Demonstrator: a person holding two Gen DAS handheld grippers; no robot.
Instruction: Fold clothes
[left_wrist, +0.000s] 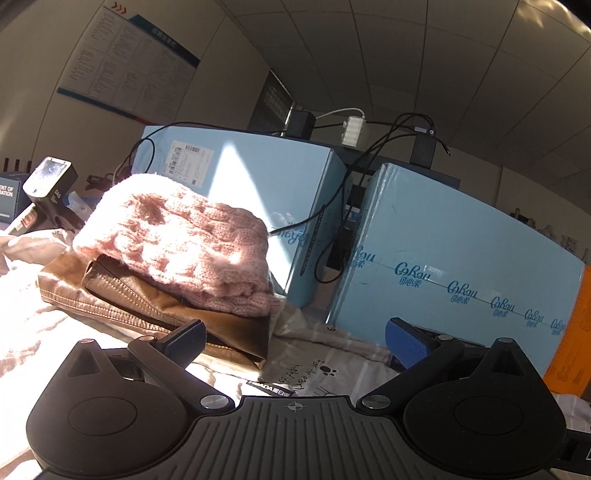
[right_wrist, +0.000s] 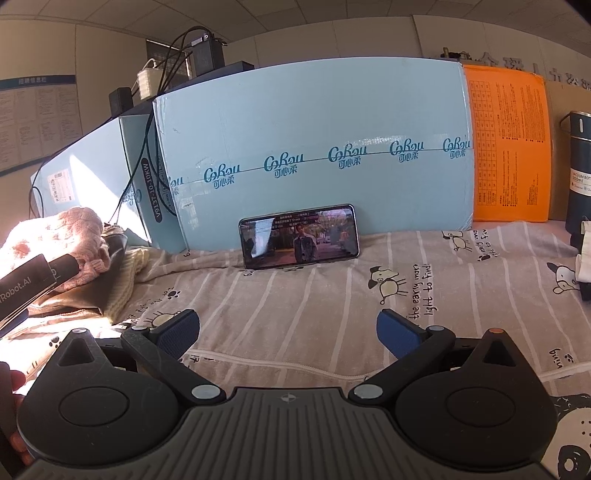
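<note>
Gaping empty, both claws (left_wrist: 295, 341) (right_wrist: 288, 332) face blue boxes (right_wrist: 314, 147) printed "CoRou".

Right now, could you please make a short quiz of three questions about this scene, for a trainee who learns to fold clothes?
1. True or false: the pink cable-knit sweater lies on top of the folded brown leather garment.
2. Multiple choice: the black smartphone with its lit screen leans against
A. the orange carton
B. the long light-blue cardboard box
C. the dark steel bottle
3. Fill in: both the left gripper and the right gripper are ____ and hold nothing.

Key: 1 true; 2 B; 3 open.
</note>
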